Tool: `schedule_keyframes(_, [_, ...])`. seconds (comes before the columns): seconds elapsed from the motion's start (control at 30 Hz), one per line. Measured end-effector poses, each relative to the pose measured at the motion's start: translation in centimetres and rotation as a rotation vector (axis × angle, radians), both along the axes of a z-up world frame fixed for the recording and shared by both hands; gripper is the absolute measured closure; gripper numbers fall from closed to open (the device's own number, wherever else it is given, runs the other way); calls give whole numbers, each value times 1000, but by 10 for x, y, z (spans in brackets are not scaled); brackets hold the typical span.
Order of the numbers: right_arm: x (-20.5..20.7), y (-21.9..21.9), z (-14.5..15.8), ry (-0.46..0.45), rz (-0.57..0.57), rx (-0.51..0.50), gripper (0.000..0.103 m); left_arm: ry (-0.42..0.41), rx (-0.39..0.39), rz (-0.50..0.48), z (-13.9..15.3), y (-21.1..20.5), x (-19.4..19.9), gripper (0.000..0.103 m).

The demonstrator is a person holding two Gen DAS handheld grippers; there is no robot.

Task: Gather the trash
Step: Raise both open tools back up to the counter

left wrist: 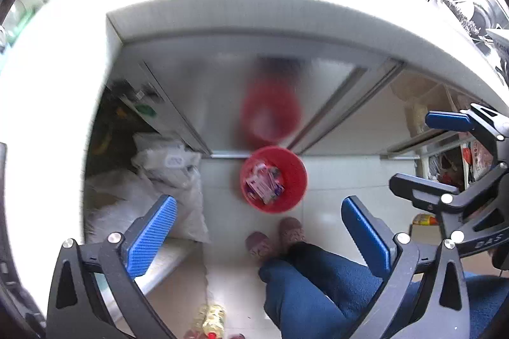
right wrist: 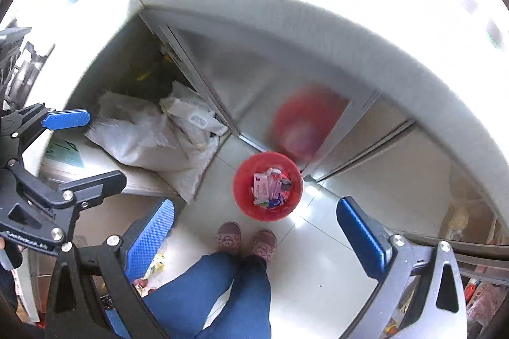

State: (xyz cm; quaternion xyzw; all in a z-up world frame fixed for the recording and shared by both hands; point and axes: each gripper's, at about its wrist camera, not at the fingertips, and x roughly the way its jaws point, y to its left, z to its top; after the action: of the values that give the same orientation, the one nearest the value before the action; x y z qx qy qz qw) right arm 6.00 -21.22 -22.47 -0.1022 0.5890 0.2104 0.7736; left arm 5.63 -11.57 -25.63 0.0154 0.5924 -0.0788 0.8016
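Looking down through the left wrist view first, the left gripper (left wrist: 259,235) hangs high over the floor (left wrist: 334,176) with its blue pads spread wide and nothing between them, so it's released and empty. Straight below sits the red bin (left wrist: 273,179), resting on the pale tiles right at the foot of the steel cabinet front (left wrist: 203,97), which shows a blurry red reflection of it. The bin already has wrappers (left wrist: 264,183) piled inside, pinkish and white packets as far as I can tell. The person's slippers (left wrist: 275,237) stand just beside the bin's near rim, and the white counter (left wrist: 222,5) edge arcs across the top, too blown out to show what's on it. The right gripper (left wrist: 445,151) pokes in at the right edge, also gaping. Switching to the right wrist view, the right gripper (right wrist: 254,231) is open and empty too, hovering over the same red bin (right wrist: 267,186), with white sacks (right wrist: 152,135) slumped to the left by the open cabinet. My read: this is the gap between drops, nothing in hand. Next move probably means swinging back up to the counter, spotting a leftover scrap, and closing on it squarely before carrying it over the rim.
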Motion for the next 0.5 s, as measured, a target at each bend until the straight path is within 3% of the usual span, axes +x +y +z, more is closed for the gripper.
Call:
schedule_keyframes(0.33, [14,9,75,-79,-11,116,1,-126,-37,61,86,15,7,0])
schedule_keyframes(0.5, [28,15,110,-162,4,121,1,-173,-49,91,122,26,17,0])
